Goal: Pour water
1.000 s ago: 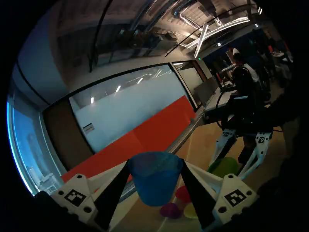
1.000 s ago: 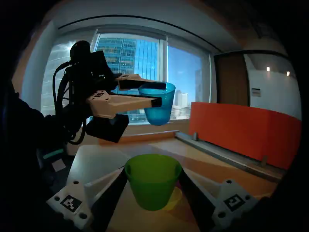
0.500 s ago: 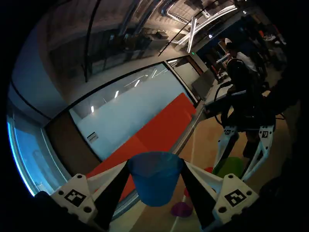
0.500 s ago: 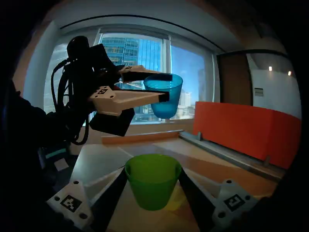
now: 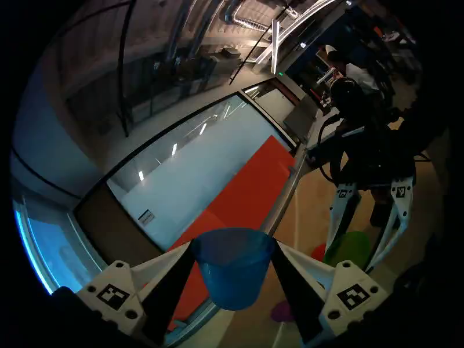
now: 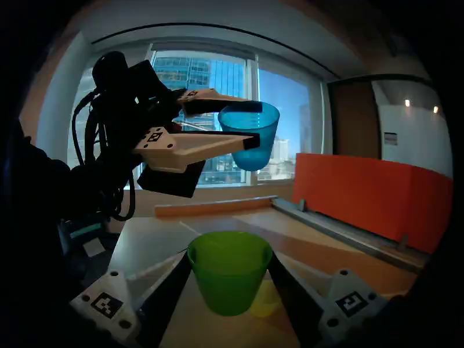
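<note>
Between the fingers of the left tongs [image 6: 255,123] hangs a blue cup [image 6: 250,152]. It is pinched from both sides just under its rim, so those tongs are closed on it. They hold it high, above and a little beyond the right tongs [image 6: 229,258], with its mouth facing up and close to level.

The right tongs are likewise clamped on a green cup [image 6: 229,285], which sits low between their fingers. It is upright with its mouth open, over the pale table [image 6: 325,249].

To my eye the arrangement explains itself. The blue cup is the pourer, lifted for height, and the green one is the receiver, kept steady underneath. The two are well apart, and the blue rim is not over the green mouth, so nothing can fall in yet. I cannot tell whether the blue cup has water in it.

Just past the green cup's base a yellow disc [image 6: 264,297] lies on the table. Off to the right tongs' right side runs an orange panel [image 6: 371,191].
</note>
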Tool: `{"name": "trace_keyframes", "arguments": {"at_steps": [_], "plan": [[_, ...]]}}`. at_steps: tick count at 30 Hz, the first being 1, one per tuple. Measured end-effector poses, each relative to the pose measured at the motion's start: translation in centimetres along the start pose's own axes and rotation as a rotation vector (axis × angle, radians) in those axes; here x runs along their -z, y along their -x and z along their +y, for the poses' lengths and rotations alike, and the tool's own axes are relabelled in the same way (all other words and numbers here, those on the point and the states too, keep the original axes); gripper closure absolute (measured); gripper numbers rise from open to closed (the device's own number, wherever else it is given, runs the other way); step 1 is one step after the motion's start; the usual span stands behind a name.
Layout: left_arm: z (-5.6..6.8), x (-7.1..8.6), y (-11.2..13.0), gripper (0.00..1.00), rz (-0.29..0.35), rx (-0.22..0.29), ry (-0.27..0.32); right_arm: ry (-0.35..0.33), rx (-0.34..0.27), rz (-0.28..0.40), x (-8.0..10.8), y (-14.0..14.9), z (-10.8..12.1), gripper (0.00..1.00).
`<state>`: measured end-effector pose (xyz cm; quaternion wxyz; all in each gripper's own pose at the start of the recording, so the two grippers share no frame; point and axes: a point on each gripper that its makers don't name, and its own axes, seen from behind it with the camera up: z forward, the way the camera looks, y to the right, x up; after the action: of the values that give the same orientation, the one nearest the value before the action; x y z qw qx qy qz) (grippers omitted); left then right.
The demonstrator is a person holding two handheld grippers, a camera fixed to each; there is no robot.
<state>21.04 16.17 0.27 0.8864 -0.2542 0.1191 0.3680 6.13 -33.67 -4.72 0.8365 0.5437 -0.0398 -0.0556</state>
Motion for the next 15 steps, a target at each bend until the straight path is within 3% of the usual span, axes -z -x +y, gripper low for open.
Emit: {"name": "trace_keyframes", "arguments": {"at_steps": [15], "plan": [[0.0,-0.4,-1.2,0.11,0.011,-0.115,-0.007,0.0,-0.008,0.012,-0.1,-0.4,0.4,0.08]]}}
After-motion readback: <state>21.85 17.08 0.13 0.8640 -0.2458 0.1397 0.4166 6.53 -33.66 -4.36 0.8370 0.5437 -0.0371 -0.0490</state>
